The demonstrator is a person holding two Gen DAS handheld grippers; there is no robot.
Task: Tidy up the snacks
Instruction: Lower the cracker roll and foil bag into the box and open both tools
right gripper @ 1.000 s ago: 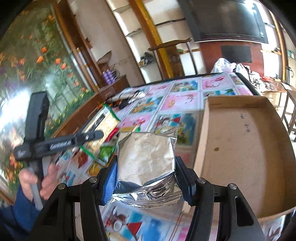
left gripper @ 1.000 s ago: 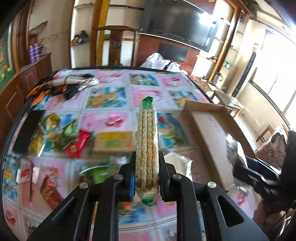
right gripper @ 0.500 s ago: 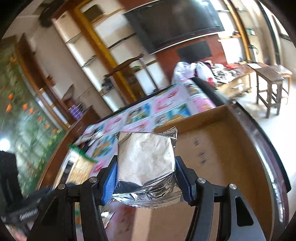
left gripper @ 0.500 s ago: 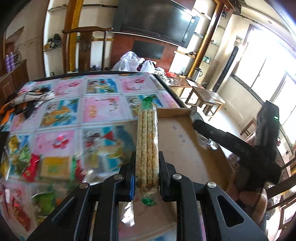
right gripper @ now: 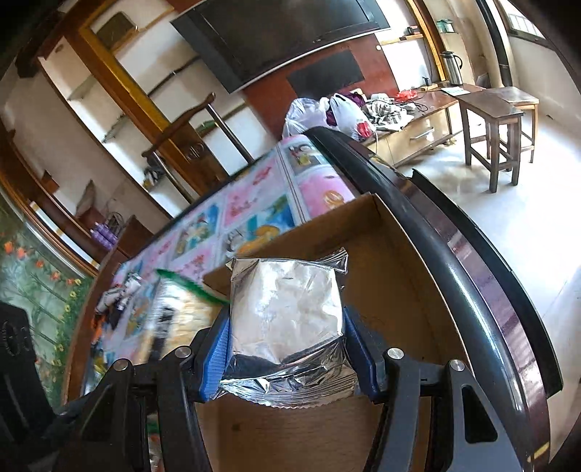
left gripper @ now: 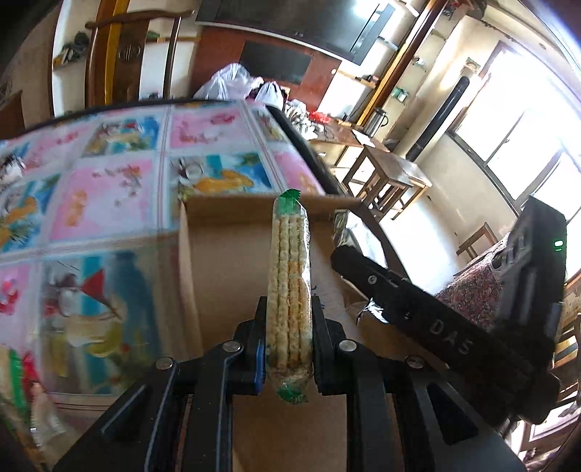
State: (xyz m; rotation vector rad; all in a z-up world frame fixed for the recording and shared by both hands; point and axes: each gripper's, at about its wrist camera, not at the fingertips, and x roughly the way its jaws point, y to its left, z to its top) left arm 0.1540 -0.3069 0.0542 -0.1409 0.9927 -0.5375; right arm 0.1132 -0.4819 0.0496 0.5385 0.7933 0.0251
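This is a lived-in home, a sitting or dining room. A large dark television (right gripper: 283,32) hangs on a red-brown wall panel between white built-in shelves (right gripper: 109,90) framed in wood. The counter (left gripper: 120,188) wears a bright cloth of pink and blue cartoon squares, and a carved wooden chair (right gripper: 185,145) stands at its far side. Plastic bags (right gripper: 326,112) and loose clothes lie heaped on a low wooden sideboard (right gripper: 421,123), where a kettle (right gripper: 452,67) also stands. A plain wooden stool (right gripper: 497,127) sits on the pale tiled floor, daylight pours through wide windows (left gripper: 526,145), and a flower mural (right gripper: 32,276) covers one wall.
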